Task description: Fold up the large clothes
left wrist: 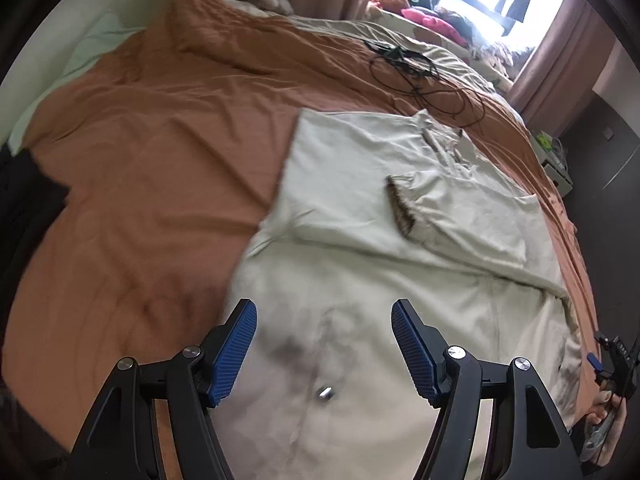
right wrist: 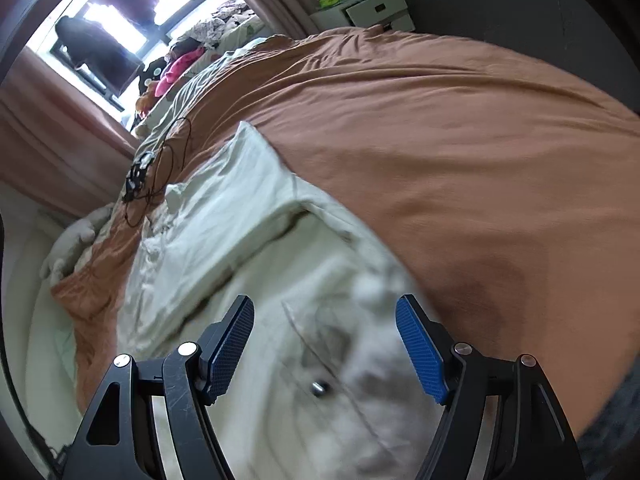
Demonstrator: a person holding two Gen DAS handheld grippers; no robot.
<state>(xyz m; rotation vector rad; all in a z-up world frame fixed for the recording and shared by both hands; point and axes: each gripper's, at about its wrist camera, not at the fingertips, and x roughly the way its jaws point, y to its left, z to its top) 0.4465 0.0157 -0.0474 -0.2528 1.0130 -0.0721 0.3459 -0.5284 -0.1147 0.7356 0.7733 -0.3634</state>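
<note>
Both my left claw [left wrist: 324,344] and right claw [right wrist: 325,340] gape wide above the cream garment [left wrist: 360,208], so I'd pinch its hem evenly.

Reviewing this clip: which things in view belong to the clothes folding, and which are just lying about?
Part of the job:
- cream garment, partly folded on the orange bedspread
- left gripper, open above it
- right gripper, open above it

Lying about:
- black cables
- clothes pile by the window
- white drawer unit

orange bedspread [left wrist: 140,152], tangled black cable [left wrist: 416,68], white drawer unit [right wrist: 372,10]
</note>
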